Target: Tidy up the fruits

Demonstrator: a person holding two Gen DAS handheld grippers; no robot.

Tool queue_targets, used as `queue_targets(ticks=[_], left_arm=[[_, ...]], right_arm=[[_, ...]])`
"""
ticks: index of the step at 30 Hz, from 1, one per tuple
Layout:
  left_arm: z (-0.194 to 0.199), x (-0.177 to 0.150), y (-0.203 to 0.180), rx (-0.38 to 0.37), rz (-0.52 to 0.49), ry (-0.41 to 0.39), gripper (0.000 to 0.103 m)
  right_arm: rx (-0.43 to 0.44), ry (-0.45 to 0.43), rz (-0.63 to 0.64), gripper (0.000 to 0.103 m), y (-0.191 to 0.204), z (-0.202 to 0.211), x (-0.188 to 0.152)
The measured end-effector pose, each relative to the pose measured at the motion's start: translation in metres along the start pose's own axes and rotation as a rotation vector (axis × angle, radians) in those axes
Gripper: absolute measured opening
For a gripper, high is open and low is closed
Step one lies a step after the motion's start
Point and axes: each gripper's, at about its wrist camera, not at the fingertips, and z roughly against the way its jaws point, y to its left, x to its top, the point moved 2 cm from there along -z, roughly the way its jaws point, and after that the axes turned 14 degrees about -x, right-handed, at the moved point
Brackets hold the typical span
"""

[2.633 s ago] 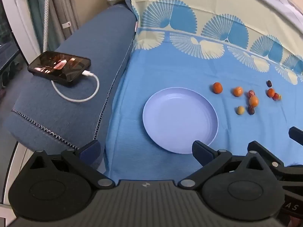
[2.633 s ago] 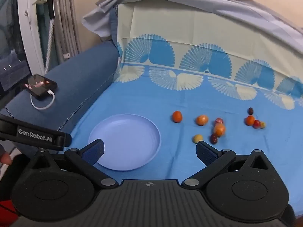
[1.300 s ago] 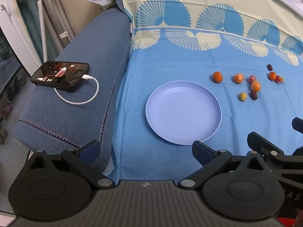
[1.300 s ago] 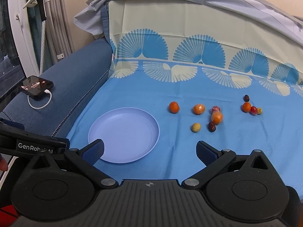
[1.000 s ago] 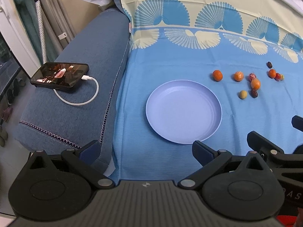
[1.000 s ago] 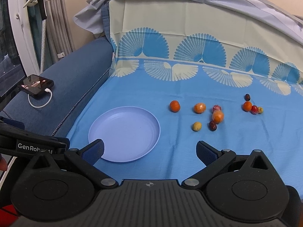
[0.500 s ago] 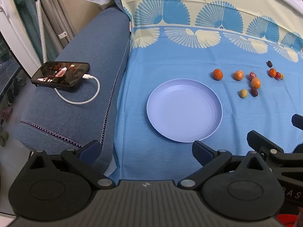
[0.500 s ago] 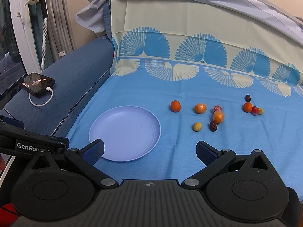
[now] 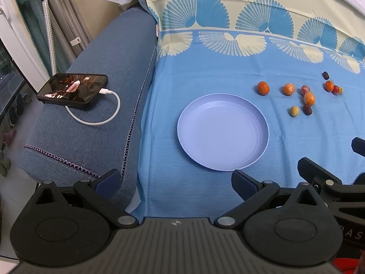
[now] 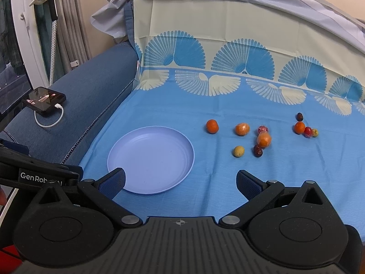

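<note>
Both tools, left (image 9: pixel 175 179) & right (image 10: pixel 180 181), jaws apart, holding nothing. Plate (image 10: pixel 127 146) empty. I'd reach nearest orange (image 10: pixel 212 126) w/ right, approach low, squeeze gently.

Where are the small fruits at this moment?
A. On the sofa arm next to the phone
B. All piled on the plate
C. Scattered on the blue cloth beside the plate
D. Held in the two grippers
C. The plate is bare, and the fruits, such as the orange one and the yellow one, lie on the blue cloth to its side; both grippers are open and hold nothing.
</note>
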Motion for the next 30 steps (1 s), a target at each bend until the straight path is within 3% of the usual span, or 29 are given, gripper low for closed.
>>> queue_targets(ticks=[17, 23, 30], left_arm=[[-0.02, 0.006, -0.006, -0.015, -0.001, 0.064, 0.103], [-0.043, 0.02, -0.027, -0.009, -0.038, 0.106, 0.103], [-0.096, 0.052, -0.071, -0.185, -0.028, 0.195, 0.103]], right_arm=[[0.013, 0.026, -0.075, 0.103, -0.012, -0.019, -0.006], [-0.2, 0.006, -0.195, 0.103, -0.065, -0.052, -0.01], [-0.398, 0.05, -0.269, 0.103, -0.148, -0.108, -0.022]])
